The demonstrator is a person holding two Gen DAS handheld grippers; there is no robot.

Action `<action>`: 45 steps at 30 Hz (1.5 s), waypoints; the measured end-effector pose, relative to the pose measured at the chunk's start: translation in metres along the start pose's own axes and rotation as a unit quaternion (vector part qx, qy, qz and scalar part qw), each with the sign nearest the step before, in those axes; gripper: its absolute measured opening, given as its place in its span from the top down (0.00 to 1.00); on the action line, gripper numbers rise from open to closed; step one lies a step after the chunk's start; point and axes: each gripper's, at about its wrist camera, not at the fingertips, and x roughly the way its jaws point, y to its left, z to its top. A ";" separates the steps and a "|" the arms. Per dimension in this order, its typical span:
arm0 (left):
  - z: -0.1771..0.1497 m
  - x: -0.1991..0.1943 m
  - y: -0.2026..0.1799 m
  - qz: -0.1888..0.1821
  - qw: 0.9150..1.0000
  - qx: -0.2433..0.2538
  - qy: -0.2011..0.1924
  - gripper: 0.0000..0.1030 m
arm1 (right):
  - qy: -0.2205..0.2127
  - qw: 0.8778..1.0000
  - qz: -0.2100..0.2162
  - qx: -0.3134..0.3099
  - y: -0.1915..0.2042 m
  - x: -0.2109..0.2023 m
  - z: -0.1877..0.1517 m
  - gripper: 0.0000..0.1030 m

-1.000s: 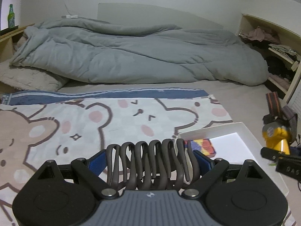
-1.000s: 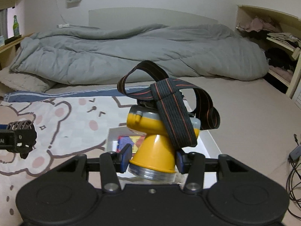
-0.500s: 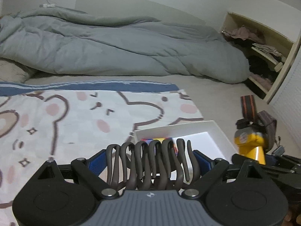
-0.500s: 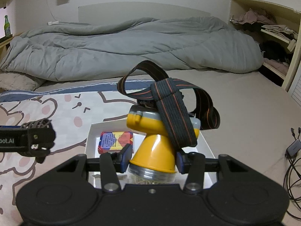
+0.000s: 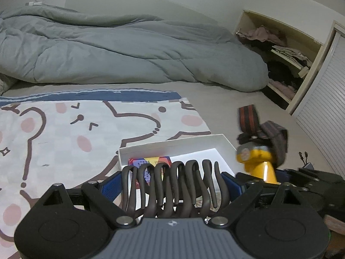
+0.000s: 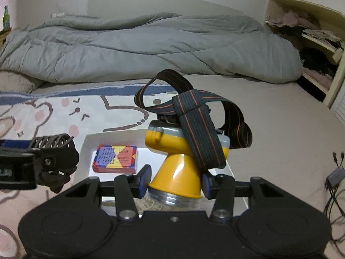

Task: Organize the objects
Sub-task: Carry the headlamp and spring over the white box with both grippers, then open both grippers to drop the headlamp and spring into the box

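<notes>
**Two items carried above the white tray**

A yellow plastic headlamp with a black, orange-striped elastic strap [image 6: 182, 151] is clenched in the right claw [image 6: 175, 180] by its flared cone, lens end toward the camera, so that the loose strap loops stay on top and clear of the blue pads. It is held above the near right part of a shallow white rectangular cardboard tray [image 6: 112, 135], which lies on a cartoon-bear printed bed sheet [image 6: 54, 116]; this placing is judged to prepare a lowering into the tray.

A dark grey coiled cable [image 5: 172, 185] is gripped across its length in the left claw [image 5: 172, 187], squeezed between both pads so the coil stays bunched. It hangs over the tray's near left edge, apparently awaiting its own turn.

A red, blue and yellow patterned small box [image 6: 115, 158] already lies flat in the tray's left half.

The headlamp has a grey upper housing, a glossy yellow body and a clear ribbed lens rim; the strap is draped in crossed loops.
</notes>
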 end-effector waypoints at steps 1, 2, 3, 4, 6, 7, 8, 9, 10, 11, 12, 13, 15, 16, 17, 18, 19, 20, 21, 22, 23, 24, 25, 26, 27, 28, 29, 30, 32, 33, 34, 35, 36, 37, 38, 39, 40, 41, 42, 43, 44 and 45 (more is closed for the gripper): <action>0.000 0.002 0.000 -0.003 1.000 0.002 0.000 0.09 | 0.003 1.000 -0.001 -0.008 0.001 0.006 0.000 0.53; -0.001 0.004 0.000 -0.005 1.000 0.004 0.001 0.09 | 0.009 1.000 -0.004 -0.016 0.002 0.012 0.001 0.53; -0.001 0.007 0.000 -0.007 1.000 0.005 0.001 0.09 | 0.015 1.000 -0.006 -0.021 0.003 0.018 0.002 0.53; -0.001 0.009 -0.001 -0.009 1.000 0.006 0.001 0.09 | 0.020 0.999 -0.007 -0.027 0.004 0.024 0.002 0.53; 0.000 0.015 0.000 -0.013 1.000 0.004 0.001 0.09 | 0.028 0.999 -0.009 -0.032 0.004 0.037 0.003 0.53; 0.000 0.018 0.001 -0.016 1.000 0.001 0.002 0.09 | 0.032 0.999 -0.009 -0.032 0.004 0.042 0.004 0.53; 0.001 0.022 0.001 -0.017 1.000 -0.001 0.004 0.09 | 0.035 0.999 -0.010 -0.030 0.003 0.047 0.004 0.53; 0.001 0.024 0.002 -0.018 1.000 -0.003 0.005 0.09 | 0.039 0.999 -0.012 -0.027 0.002 0.053 0.005 0.53; 0.001 0.027 0.003 -0.020 1.000 -0.005 0.006 0.09 | 0.043 0.999 -0.013 -0.024 0.001 0.059 0.005 0.53; 0.001 0.030 0.004 -0.022 1.000 -0.006 0.007 0.09 | 0.046 0.999 -0.015 -0.023 0.000 0.064 0.005 0.53; 0.000 0.032 0.005 -0.024 1.000 -0.007 0.009 0.09 | 0.049 0.998 -0.017 -0.023 -0.001 0.069 0.005 0.53; 0.000 0.035 0.006 -0.025 1.000 -0.009 0.010 0.09 | 0.050 0.998 -0.018 -0.023 -0.003 0.073 0.005 0.53; 0.000 0.041 0.007 -0.028 0.999 -0.012 0.015 0.09 | 0.051 0.998 -0.016 -0.022 -0.004 0.081 0.004 0.53; -0.001 0.043 0.007 -0.029 0.999 -0.012 0.018 0.09 | 0.050 0.998 -0.015 -0.020 -0.005 0.085 0.004 0.53; -0.001 0.046 0.008 -0.031 0.999 -0.011 0.019 0.09 | 0.047 0.999 -0.013 -0.019 -0.005 0.088 0.004 0.53; -0.001 0.048 0.007 -0.030 0.999 -0.011 0.021 0.09 | 0.044 0.999 -0.013 -0.017 -0.005 0.090 0.003 0.53; -0.001 0.050 0.006 -0.031 0.999 -0.010 0.022 0.09 | 0.040 0.999 -0.018 -0.013 -0.005 0.091 0.003 0.51; -0.001 0.051 0.006 -0.032 0.999 -0.011 0.023 0.09 | 0.029 0.999 -0.024 -0.010 -0.005 0.090 0.003 0.37; -0.001 0.052 0.006 -0.035 0.999 -0.013 0.021 0.09 | 0.019 0.999 -0.030 -0.011 -0.004 0.088 0.003 0.28; -0.002 0.054 0.006 -0.034 0.999 -0.016 0.022 0.09 | 0.008 0.999 -0.034 -0.015 -0.004 0.085 0.003 0.20; -0.001 0.056 0.006 -0.032 0.999 -0.017 0.025 0.09 | -0.001 0.999 -0.034 -0.018 -0.006 0.082 0.003 0.22; -0.001 0.058 0.005 -0.029 0.999 -0.019 0.027 0.09 | -0.001 0.999 -0.033 -0.020 -0.007 0.081 0.004 0.22; -0.002 0.060 0.005 -0.029 0.999 -0.020 0.028 0.09 | 0.006 0.999 -0.032 -0.021 -0.008 0.080 0.004 0.22; -0.002 0.062 0.004 -0.028 0.999 -0.020 0.031 0.09 | 0.013 0.999 -0.030 -0.019 -0.010 0.079 0.004 0.23; -0.002 0.064 0.003 -0.025 0.999 -0.020 0.034 0.09 | 0.017 0.999 -0.028 -0.020 -0.012 0.078 0.003 0.23; -0.003 0.065 0.002 -0.021 0.999 -0.020 0.036 0.08 | 0.022 0.999 -0.028 -0.022 -0.014 0.077 0.002 0.23; -0.004 0.066 0.002 -0.016 0.999 -0.020 0.036 0.08 | 0.026 0.999 -0.029 -0.026 -0.015 0.075 0.000 0.23; -0.004 0.068 0.001 -0.012 0.999 -0.020 0.037 0.08 | 0.030 0.999 -0.030 -0.030 -0.017 0.073 -0.001 0.23; -0.005 0.069 0.002 -0.005 0.999 -0.024 0.038 0.07 | 0.037 0.998 -0.031 -0.031 -0.020 0.070 -0.003 0.23; -0.006 0.068 0.004 -0.009 0.999 -0.028 0.040 0.07 | 0.041 0.998 -0.031 -0.027 -0.023 0.069 -0.004 0.23; -0.005 0.068 0.005 -0.013 0.999 -0.031 0.042 0.04 | 0.045 0.998 -0.031 -0.022 -0.025 0.067 -0.005 0.23; -0.005 0.068 0.005 -0.014 0.998 -0.034 0.043 0.03 | 0.049 0.998 -0.030 -0.017 -0.027 0.066 -0.006 0.23; -0.005 0.067 0.006 -0.015 0.998 -0.038 0.044 0.03 | 0.052 0.998 -0.029 -0.011 -0.029 0.066 -0.007 0.23; -0.004 0.066 0.006 -0.016 0.998 -0.040 0.046 0.03 | 0.056 0.998 -0.028 -0.008 -0.031 0.065 -0.008 0.23; -0.004 0.065 0.006 -0.016 0.998 -0.041 0.046 0.03 | 0.058 0.998 -0.027 -0.006 -0.032 0.065 -0.009 0.23; -0.004 0.064 0.006 -0.015 0.998 -0.040 0.046 0.03 | 0.060 0.998 -0.027 -0.005 -0.032 0.065 -0.009 0.23; -0.005 0.064 0.005 -0.014 0.998 -0.038 0.046 0.03 | 0.061 0.998 -0.028 -0.005 -0.032 0.065 -0.010 0.23; -0.004 0.064 0.005 -0.013 0.998 -0.036 0.046 0.03 | 0.062 0.998 -0.028 -0.006 -0.033 0.064 -0.011 0.23; -0.004 0.063 0.004 -0.011 0.998 -0.033 0.046 0.03 | 0.063 0.998 -0.029 -0.006 -0.033 0.063 -0.011 0.23; -0.004 0.062 0.004 -0.010 0.998 -0.032 0.046 0.03 | 0.063 0.998 -0.028 -0.006 -0.033 0.062 -0.012 0.23; -0.004 0.061 0.004 -0.010 0.998 -0.031 0.045 0.03 | 0.064 0.998 -0.027 -0.006 -0.033 0.062 -0.012 0.23; -0.004 0.059 0.004 -0.009 0.999 -0.030 0.044 0.03 | 0.065 0.998 -0.027 -0.005 -0.033 0.061 -0.013 0.23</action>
